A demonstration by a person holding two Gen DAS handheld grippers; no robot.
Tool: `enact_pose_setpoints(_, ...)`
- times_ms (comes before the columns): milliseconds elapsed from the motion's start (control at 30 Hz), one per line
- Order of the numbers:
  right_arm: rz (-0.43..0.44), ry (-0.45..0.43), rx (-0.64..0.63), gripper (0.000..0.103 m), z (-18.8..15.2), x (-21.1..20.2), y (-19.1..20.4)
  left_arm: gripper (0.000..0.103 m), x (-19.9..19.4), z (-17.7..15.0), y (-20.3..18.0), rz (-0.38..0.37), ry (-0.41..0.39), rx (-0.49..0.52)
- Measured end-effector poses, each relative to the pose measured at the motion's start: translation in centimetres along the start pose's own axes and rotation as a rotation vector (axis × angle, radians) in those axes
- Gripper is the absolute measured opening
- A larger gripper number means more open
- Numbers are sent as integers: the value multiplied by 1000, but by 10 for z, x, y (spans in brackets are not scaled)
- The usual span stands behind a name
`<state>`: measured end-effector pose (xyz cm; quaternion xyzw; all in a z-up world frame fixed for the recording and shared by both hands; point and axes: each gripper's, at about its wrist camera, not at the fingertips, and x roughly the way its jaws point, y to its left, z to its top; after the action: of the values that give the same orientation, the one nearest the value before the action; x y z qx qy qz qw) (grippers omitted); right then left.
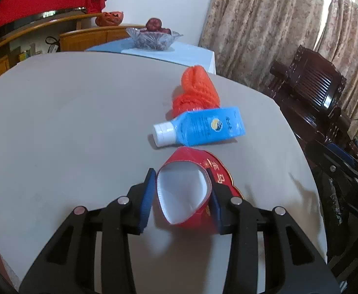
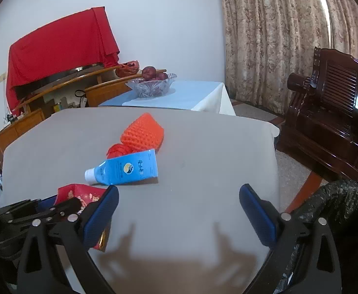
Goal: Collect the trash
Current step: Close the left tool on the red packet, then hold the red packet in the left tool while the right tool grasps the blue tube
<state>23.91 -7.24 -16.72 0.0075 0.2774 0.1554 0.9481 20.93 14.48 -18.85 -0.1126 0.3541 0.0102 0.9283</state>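
Though gold characters run along its side, too small to read, the red paper cup (image 1: 186,193) lies squeezed out of round between the left gripper (image 1: 182,196) pads. Just beyond those fingertips lies a blue tube (image 1: 201,127) with a round yellow logo, touching orange foam netting (image 1: 196,90) behind it. Right gripper (image 2: 179,208) gapes wide over bare grey table (image 2: 203,147), a black-lined bin (image 2: 338,208) beside its right finger.
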Motion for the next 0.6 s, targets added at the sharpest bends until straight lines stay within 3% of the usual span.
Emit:
enact_pose_setpoints(333, 22, 28, -6, 97, 18, 38, 25, 38, -22, 21, 37, 70, -107, -51)
enact_pose_setpoints(600, 36, 66, -18, 96, 19, 66, 54, 38, -16, 31, 75, 151, -109, -120)
